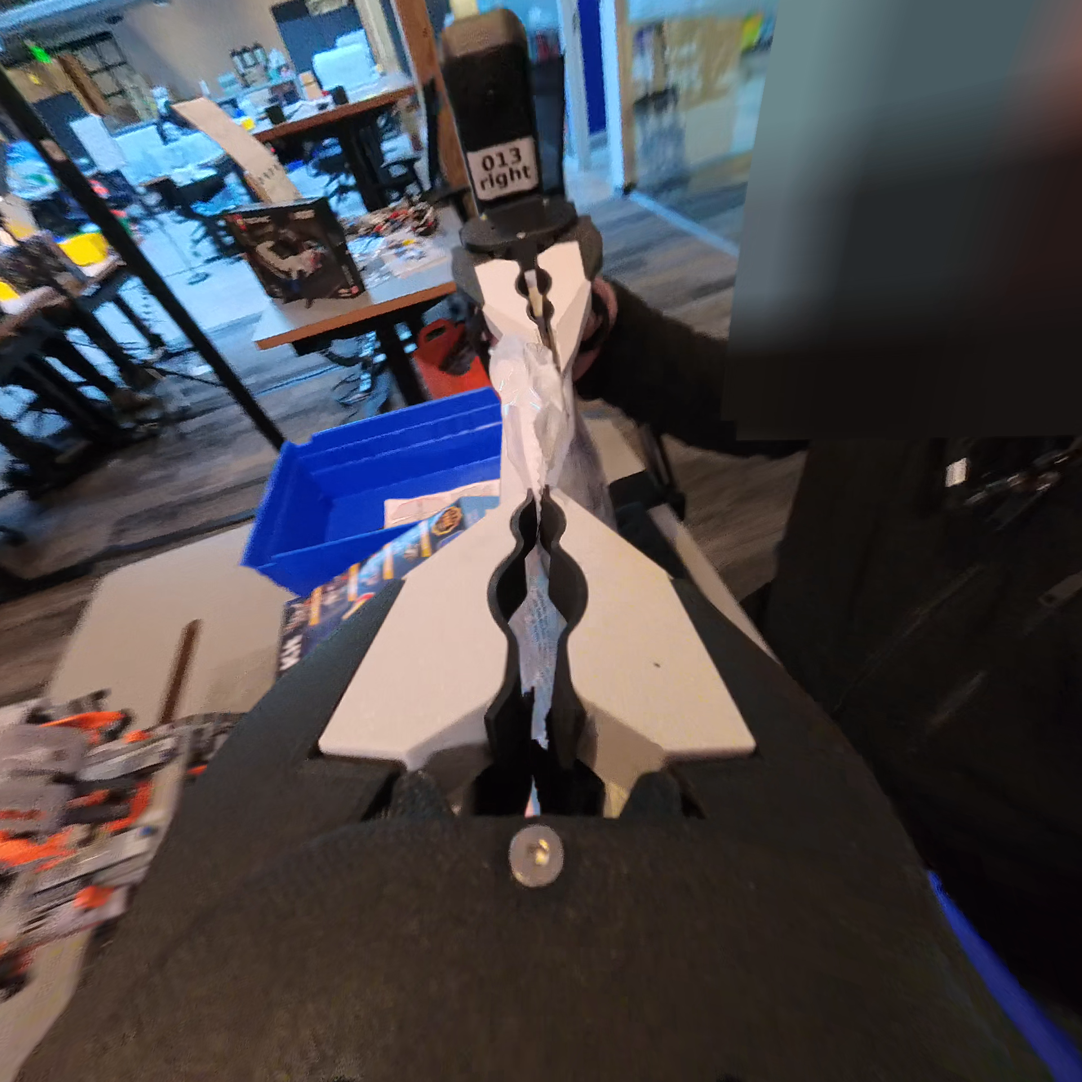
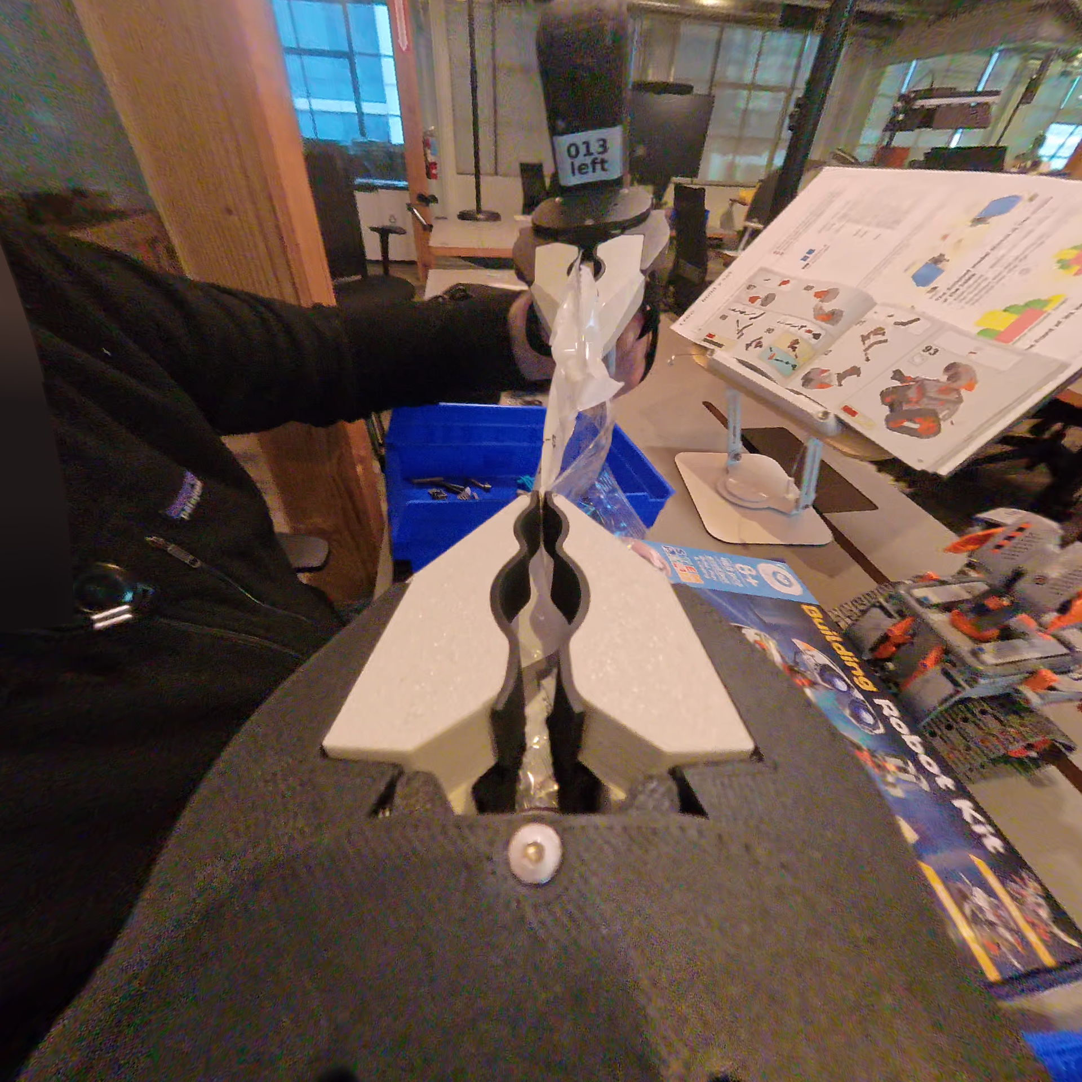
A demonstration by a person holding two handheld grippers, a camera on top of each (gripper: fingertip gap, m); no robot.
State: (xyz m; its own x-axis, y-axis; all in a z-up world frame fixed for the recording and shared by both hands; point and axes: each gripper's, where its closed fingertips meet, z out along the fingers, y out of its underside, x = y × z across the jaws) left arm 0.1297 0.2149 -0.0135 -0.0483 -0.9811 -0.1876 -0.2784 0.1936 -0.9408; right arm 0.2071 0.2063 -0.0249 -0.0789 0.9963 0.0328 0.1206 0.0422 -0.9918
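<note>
A clear plastic bag (image 1: 536, 421) is stretched in the air between both grippers. My left gripper (image 1: 538, 503) is shut on one end of it. My right gripper (image 2: 541, 497) is shut on the other end of the bag (image 2: 577, 375). Each gripper faces the other: the right one shows in the left wrist view (image 1: 541, 328), the left one in the right wrist view (image 2: 585, 275). The bag hangs above a blue bin (image 2: 468, 445), which also shows in the left wrist view (image 1: 375, 486). Small dark parts (image 2: 451, 489) lie in the bin.
A kit box (image 2: 878, 738) lies on the table beside a grey and orange brick-built robot (image 2: 983, 620). An open instruction booklet on a stand (image 2: 878, 316) is at the right. A wooden post (image 2: 222, 205) and a person's dark sleeve (image 2: 293, 351) are at the left. The tips of one gripper are about 9 cm away from the tips of the other.
</note>
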